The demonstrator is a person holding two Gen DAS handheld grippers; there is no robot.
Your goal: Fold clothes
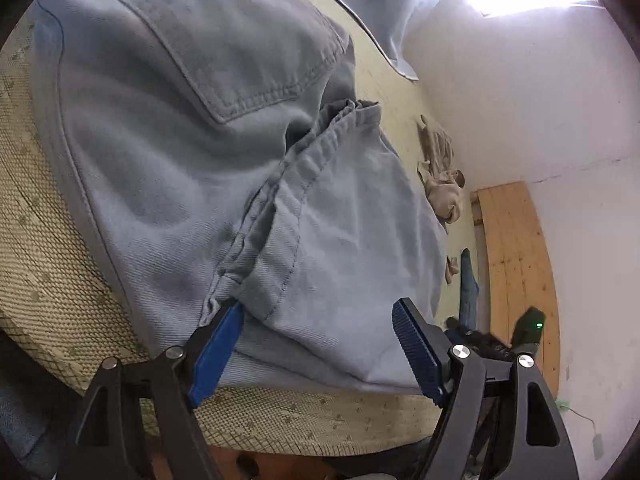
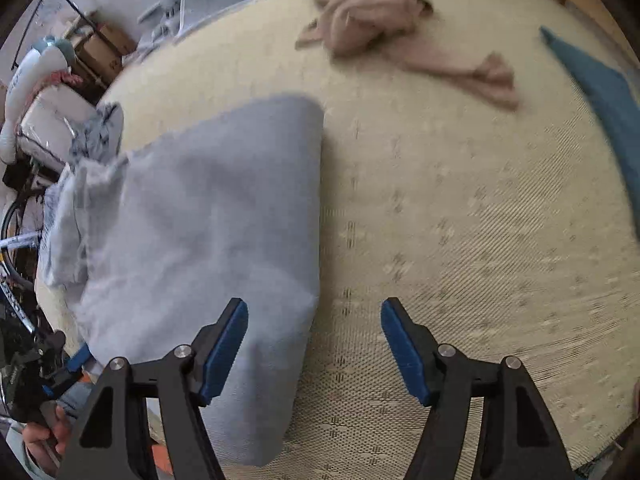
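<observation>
Left tongs (image 1: 318, 314) and right tongs (image 2: 314, 314) — both angled downward, blue pads wide apart, empty.

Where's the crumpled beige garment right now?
In the right wrist view the beige garment lies at top centre on the mattress, beyond the folded jeans.

I count one folded pair of pale blue jeans (image 2: 200, 216), one crumpled beige garment (image 2: 372, 12), one teal cloth (image 2: 604, 96) on the mattress (image 2: 460, 220).
</observation>
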